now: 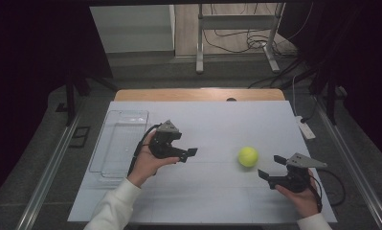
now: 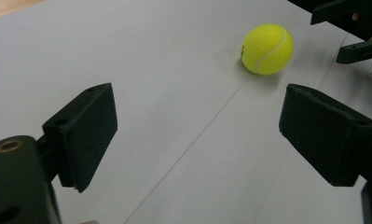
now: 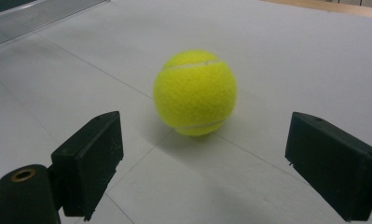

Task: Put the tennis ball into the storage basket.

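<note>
Between the left gripper (image 1: 191,154) and right gripper (image 1: 271,166), both with jaws apart, a tennis ball (image 1: 248,156) sits untouched.

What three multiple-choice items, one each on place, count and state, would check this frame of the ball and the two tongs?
1. Where does the ball lie?
A. In the clear tray
B. On the white sheet, nearer the right tongs
C. Between the jaws of the left tongs

2. How many balls are on the table?
A. One
B. Two
C. Three

3. How do the right tongs stand?
A. Shut on the ball
B. Shut on nothing
C. Open, the ball ahead of the jaws

Key: 1 B, the high view shows the ball on the sheet close to the right tongs, far from the tray and the left tongs. 2 A, a single yellow ball shows. 3 C, the right gripper view shows both jaws wide apart with the ball beyond them, untouched.
</note>
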Demonstrator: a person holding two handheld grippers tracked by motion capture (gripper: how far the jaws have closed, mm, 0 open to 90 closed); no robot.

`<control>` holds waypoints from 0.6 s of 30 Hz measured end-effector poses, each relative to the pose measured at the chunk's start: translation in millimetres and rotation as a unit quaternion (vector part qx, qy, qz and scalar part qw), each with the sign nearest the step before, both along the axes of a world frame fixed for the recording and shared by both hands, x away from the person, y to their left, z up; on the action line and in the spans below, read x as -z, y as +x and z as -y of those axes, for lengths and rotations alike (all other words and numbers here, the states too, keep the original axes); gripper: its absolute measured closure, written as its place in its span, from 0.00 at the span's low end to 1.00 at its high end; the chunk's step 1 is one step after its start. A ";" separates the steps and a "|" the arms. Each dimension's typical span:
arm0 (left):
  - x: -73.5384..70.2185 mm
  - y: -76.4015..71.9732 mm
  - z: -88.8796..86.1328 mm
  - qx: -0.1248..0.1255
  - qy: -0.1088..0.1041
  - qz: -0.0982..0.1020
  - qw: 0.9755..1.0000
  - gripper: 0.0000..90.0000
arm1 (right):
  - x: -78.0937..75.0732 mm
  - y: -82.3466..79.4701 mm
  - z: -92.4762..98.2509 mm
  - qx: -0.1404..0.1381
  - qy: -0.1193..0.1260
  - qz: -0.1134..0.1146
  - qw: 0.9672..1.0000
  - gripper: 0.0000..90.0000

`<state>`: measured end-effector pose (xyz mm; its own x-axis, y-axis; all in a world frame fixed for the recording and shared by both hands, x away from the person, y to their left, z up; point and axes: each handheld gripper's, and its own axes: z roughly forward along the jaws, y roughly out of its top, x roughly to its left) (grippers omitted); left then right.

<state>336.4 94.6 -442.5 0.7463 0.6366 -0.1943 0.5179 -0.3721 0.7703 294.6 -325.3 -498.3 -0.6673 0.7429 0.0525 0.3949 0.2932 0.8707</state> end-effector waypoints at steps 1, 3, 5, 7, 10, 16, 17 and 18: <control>0.0 0.3 0.8 0.001 0.000 0.000 1.000 0.14 | 0.0 0.0 0.0 0.000 0.000 0.000 1.000 0.13; 0.0 0.6 2.4 0.002 0.001 0.000 1.000 0.14 | 0.1 0.1 -0.1 0.000 -0.001 0.000 1.000 0.13; -0.2 0.7 3.8 0.004 0.002 0.001 1.000 0.14 | 0.1 0.0 -0.3 -0.002 -0.001 0.001 1.000 0.13; -0.3 0.9 4.7 0.005 0.002 0.001 1.000 0.14 | 0.1 0.0 -0.4 -0.002 -0.001 0.000 1.000 0.13; -0.1 2.1 7.5 0.007 0.001 0.001 1.000 0.14 | 0.4 0.3 -0.4 -0.002 -0.002 -0.001 1.000 0.13; 0.8 4.0 11.1 0.012 0.004 0.001 1.000 0.14 | 0.5 0.3 -0.6 -0.002 -0.003 -0.001 1.000 0.13; 0.9 4.4 11.8 0.012 0.004 0.000 1.000 0.14 | 0.5 0.3 -0.6 -0.002 -0.003 -0.001 1.000 0.13; 1.1 4.9 12.5 0.013 0.005 0.000 1.000 0.14 | 0.6 0.3 -0.7 -0.002 -0.003 -0.002 1.000 0.13</control>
<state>341.3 82.1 -443.6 0.7625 0.6189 -0.1886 0.5084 -0.3927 0.7664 294.9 -324.6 -498.8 -0.6707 0.7401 0.0498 0.3962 0.3007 0.8675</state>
